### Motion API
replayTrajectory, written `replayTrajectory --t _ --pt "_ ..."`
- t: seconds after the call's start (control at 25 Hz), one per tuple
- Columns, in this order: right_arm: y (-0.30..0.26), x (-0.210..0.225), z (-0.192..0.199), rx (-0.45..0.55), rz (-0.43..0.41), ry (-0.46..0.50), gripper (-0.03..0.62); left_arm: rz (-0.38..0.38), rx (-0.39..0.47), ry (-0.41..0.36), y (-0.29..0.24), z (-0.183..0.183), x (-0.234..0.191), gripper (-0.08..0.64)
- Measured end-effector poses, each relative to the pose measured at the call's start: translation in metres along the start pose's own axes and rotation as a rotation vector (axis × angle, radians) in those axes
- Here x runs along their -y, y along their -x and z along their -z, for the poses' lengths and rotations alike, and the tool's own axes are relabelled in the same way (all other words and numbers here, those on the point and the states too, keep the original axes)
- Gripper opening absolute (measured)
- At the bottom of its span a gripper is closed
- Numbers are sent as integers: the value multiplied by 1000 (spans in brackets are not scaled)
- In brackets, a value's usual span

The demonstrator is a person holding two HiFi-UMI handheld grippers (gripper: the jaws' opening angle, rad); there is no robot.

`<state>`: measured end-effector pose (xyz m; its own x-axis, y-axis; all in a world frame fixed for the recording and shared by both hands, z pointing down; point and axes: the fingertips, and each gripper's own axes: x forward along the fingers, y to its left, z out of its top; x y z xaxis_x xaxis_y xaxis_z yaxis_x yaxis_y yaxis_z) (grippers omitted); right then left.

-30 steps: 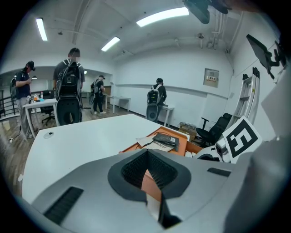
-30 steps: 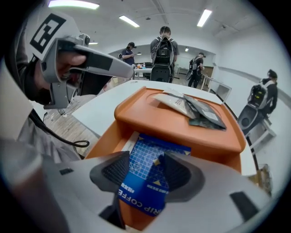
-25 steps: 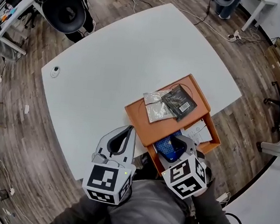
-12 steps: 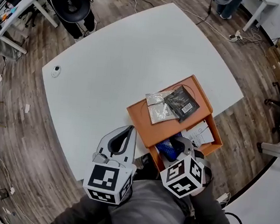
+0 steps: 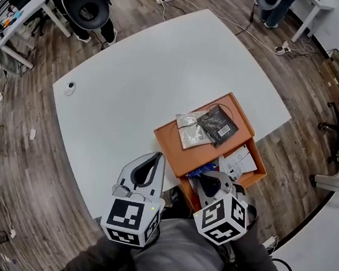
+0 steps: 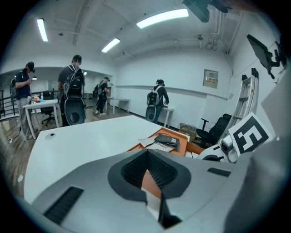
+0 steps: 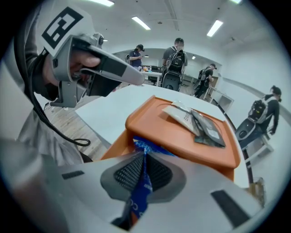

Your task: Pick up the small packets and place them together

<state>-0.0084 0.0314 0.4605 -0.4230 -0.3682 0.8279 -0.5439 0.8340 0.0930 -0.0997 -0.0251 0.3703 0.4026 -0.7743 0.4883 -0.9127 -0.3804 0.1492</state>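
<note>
Blue packet (image 7: 140, 193) is hanging clenched in your right gripper's (image 7: 143, 154) just-closing jaws, low in the frame against the orange box (image 7: 182, 136), while your left gripper's (image 6: 148, 151) jaws are sitting together, empty.

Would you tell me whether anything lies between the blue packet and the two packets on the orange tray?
The right tool has just been closing on the blue packet. Only the orange tray's near rim rises between it and the two packets; the tray surface beyond looks bare.
</note>
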Motion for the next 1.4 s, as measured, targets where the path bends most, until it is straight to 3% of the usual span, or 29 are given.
replayTrajectory --t 0.72,1.08,1.4 --pt "62 -7 -25 78 43 40 23 56 114 -14 18 -33 28 -3" --pt "66 14 -55 134 54 96 23 0 157 20 19 -45 12 -3" --pt "60 71 -87 193 86 80 26 -81 156 66 12 -48 -12 -3"
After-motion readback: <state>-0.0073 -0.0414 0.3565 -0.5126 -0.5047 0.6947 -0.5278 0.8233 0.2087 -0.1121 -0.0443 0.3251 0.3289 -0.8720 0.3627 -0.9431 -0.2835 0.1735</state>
